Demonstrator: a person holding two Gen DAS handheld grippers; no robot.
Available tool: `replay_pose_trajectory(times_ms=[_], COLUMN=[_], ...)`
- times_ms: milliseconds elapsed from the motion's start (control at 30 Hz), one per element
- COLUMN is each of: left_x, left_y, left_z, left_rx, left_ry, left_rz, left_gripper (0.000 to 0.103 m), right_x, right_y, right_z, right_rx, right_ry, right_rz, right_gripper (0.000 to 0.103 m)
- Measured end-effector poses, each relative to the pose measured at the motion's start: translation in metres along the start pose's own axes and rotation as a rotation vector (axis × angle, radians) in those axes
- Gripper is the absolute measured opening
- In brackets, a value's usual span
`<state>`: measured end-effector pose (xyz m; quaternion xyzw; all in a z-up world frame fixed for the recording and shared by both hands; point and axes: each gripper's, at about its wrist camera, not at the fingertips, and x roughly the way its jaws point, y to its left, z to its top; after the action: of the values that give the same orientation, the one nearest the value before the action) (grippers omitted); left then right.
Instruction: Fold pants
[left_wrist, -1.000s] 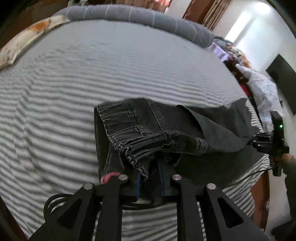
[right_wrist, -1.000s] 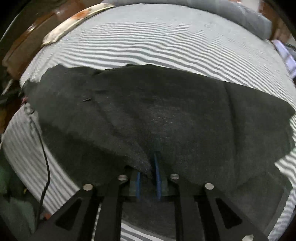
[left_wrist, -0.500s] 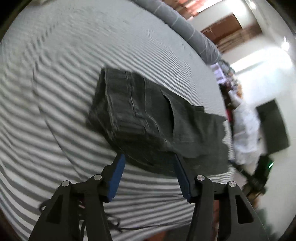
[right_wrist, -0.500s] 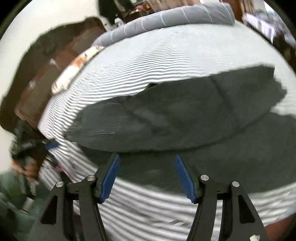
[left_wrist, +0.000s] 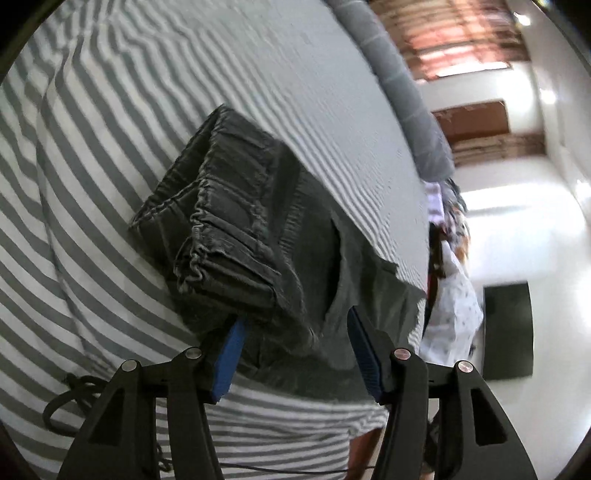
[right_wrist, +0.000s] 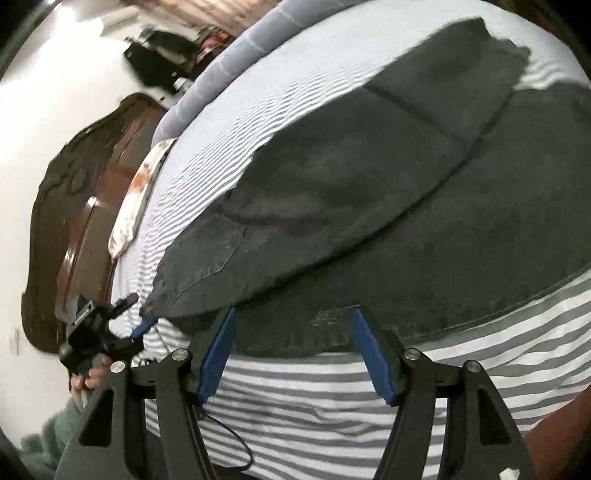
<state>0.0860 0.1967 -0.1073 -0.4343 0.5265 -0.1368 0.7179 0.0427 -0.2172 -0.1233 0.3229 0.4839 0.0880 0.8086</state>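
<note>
Dark grey denim pants (left_wrist: 266, 236) lie folded lengthwise on the striped bed sheet (left_wrist: 110, 155), elastic waistband toward the left wrist camera. My left gripper (left_wrist: 295, 332) is open, its blue pads either side of the waistband end, holding nothing. In the right wrist view the pants (right_wrist: 369, 192) spread across the sheet, one leg layer over the other, a back pocket showing. My right gripper (right_wrist: 291, 332) is open at the pants' near hem edge, empty. The left gripper (right_wrist: 140, 325) also shows at the far left of the right wrist view.
A grey bolster (left_wrist: 402, 85) lines the bed's far edge. A patterned pillow (right_wrist: 136, 192) and dark wooden headboard (right_wrist: 74, 192) lie at the left. Piled clothes (left_wrist: 450, 280) sit beyond the bed. A black cable (left_wrist: 62, 398) trails near the bed's front edge.
Both grippers were shut on the pants a second ago. They opened, let the cloth drop flat on the sheet, and pulled back; the views have tilted.
</note>
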Motion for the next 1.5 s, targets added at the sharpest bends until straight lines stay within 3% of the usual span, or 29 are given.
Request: replay_pose_trajectory(times_ms=[100, 167, 233, 433, 567, 700, 833, 933, 1000, 1100, 1267, 1500], left_x=[0.007, 0.008, 0.004, -0.01, -0.016, -0.015, -0.01, -0.006, -0.005, -0.002, 0.003, 0.009], left_y=[0.0, -0.004, -0.006, -0.028, -0.037, -0.038, -0.037, -0.035, -0.035, -0.037, -0.045, -0.07], left_z=[0.001, 0.001, 0.004, 0.007, 0.01, 0.012, 0.011, 0.011, 0.011, 0.012, 0.015, 0.016], left_rx=[-0.014, 0.019, 0.03, 0.099, 0.142, 0.16, 0.158, 0.154, 0.158, 0.169, 0.229, 0.45], left_ry=[-0.021, -0.055, -0.071, -0.116, -0.131, -0.135, -0.133, -0.132, -0.133, -0.134, -0.121, -0.08], left_rz=[0.034, 0.063, 0.066, 0.05, 0.055, 0.079, 0.1, 0.119, 0.131, 0.151, 0.215, 0.323], left_gripper=[0.051, 0.028, 0.021, 0.017, 0.017, 0.017, 0.017, 0.017, 0.017, 0.017, 0.017, 0.017], right_x=[0.012, 0.019, 0.024, 0.031, 0.027, 0.019, 0.006, -0.001, -0.001, -0.002, -0.018, -0.057], right_y=[-0.009, -0.018, -0.022, -0.048, -0.07, -0.093, -0.115, -0.13, -0.135, -0.135, -0.113, -0.08], right_z=[0.002, 0.004, 0.008, 0.029, 0.048, 0.075, 0.099, 0.115, 0.121, 0.123, 0.12, 0.092], right_rx=[0.047, 0.096, 0.126, 0.222, 0.271, 0.291, 0.323, 0.341, 0.351, 0.34, 0.262, 0.171], right_ry=[-0.016, -0.036, -0.058, -0.135, -0.195, -0.241, -0.285, -0.299, -0.285, -0.271, -0.292, -0.315], right_rz=[-0.009, 0.014, 0.023, 0.044, 0.043, -0.01, -0.059, -0.085, -0.1, -0.125, -0.186, -0.329], right_gripper=[0.063, 0.063, 0.063, 0.062, 0.05, 0.042, 0.041, 0.032, 0.016, 0.007, 0.003, 0.003])
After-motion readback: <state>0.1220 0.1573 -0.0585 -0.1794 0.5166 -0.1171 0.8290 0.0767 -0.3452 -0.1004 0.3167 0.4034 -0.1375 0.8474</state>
